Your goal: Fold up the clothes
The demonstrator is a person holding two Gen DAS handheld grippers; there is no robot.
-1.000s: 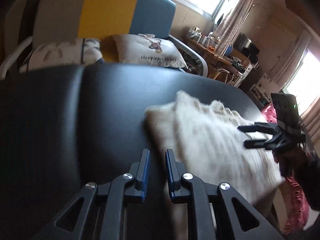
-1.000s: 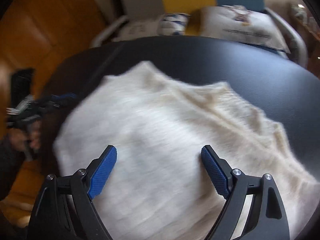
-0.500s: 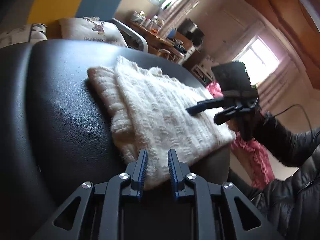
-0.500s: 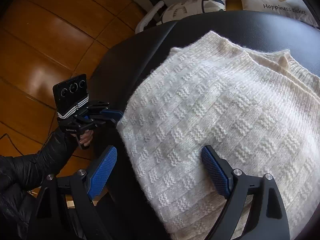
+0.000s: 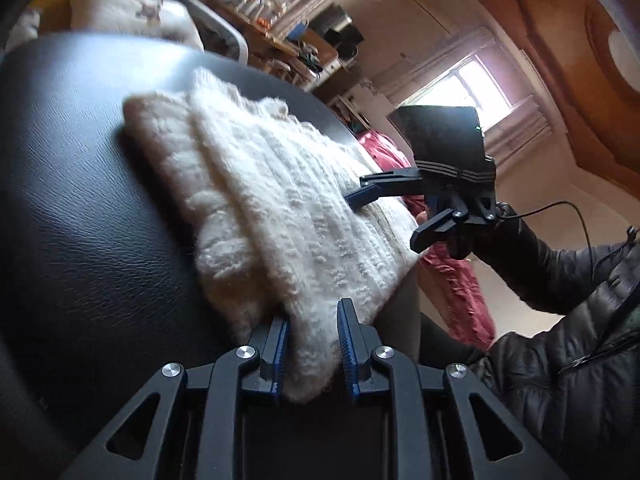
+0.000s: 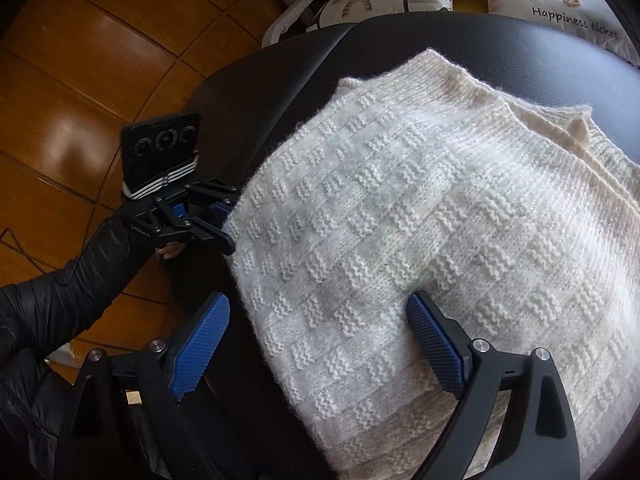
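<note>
Sweater [image 6: 420, 240] lying in stacked layers on black table [image 5: 80, 200], long axis running away from left tool [image 5: 310, 344]. Left tool pinching near corner; right tool [image 6: 316, 344] spread wide over near edge, gripping nothing. Fold stage unclear.

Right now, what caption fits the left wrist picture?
Left gripper pinching the white knitted sweater's corner on a black table.

Left claw [image 5: 310, 346], narrow and clear of cloth before, now straddles the white sweater's [image 5: 280, 208] near edge.
</note>
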